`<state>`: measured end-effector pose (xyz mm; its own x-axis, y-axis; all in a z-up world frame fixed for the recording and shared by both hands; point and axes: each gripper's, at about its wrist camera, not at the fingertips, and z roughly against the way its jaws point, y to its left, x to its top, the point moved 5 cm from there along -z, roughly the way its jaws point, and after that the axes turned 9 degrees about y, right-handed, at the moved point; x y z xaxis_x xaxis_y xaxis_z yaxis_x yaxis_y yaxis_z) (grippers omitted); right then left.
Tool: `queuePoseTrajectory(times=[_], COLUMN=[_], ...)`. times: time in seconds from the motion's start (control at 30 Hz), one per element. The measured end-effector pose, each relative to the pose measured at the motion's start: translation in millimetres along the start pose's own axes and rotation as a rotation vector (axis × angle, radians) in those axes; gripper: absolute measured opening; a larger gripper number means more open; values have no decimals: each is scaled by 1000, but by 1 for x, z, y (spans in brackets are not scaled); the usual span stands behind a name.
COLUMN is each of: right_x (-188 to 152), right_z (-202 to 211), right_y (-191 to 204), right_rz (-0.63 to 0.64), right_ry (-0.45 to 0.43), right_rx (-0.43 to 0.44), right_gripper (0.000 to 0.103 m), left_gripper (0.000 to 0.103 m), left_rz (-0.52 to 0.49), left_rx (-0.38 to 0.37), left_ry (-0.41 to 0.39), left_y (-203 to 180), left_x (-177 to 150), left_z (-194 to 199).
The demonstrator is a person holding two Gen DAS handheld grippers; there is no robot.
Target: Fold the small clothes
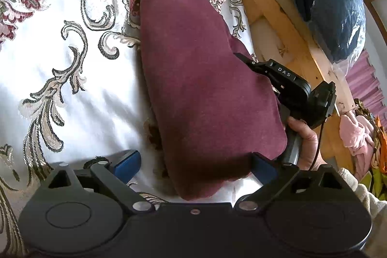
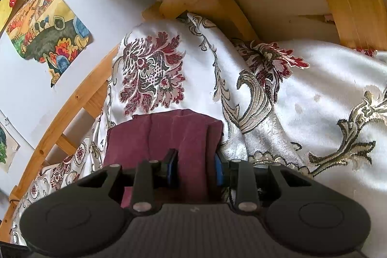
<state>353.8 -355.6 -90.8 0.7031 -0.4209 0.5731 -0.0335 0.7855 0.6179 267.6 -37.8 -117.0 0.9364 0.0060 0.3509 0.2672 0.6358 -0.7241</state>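
A maroon cloth (image 1: pixel 205 93), apparently folded, lies flat on the patterned bedspread (image 1: pixel 72 52).

The letters "DAS" are printed in white on the black body of the right gripper (image 1: pixel 244 59), as seen in the left wrist view. No other text, brand, number or sign can be read in either view; the pictures (image 2: pixel 48 33) pinned to the wall are drawings, and no legible lettering is shown on them.

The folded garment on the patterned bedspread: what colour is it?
Plain maroon garment, clearest in the left wrist view.
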Motion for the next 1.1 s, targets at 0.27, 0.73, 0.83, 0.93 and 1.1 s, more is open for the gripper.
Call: queuePoseTrajectory(times=[0.27, 0.73, 0.83, 0.93, 1.1], right_x=[0, -1, -3, -4, -6], right_z=[-1, -3, -3, -3, -3], right_y=[0, 3, 5, 6, 7], right_rz=[1, 46, 66, 83, 109], right_ry=[4, 11, 6, 3, -5], right_rx=[12, -6, -18, -20, -23], right_gripper=[40, 45, 46, 47, 48], left_gripper=[85, 82, 82, 82, 90], left_rz=[1, 26, 22, 20, 18], left_rx=[-38, -62, -58, -54, -52], left_ry=[5, 23, 21, 19, -2], left_y=[-2, 1, 0, -1, -2], left_x=[-1, -2, -2, -3, -1], left_z=[0, -3, -4, -4, -3])
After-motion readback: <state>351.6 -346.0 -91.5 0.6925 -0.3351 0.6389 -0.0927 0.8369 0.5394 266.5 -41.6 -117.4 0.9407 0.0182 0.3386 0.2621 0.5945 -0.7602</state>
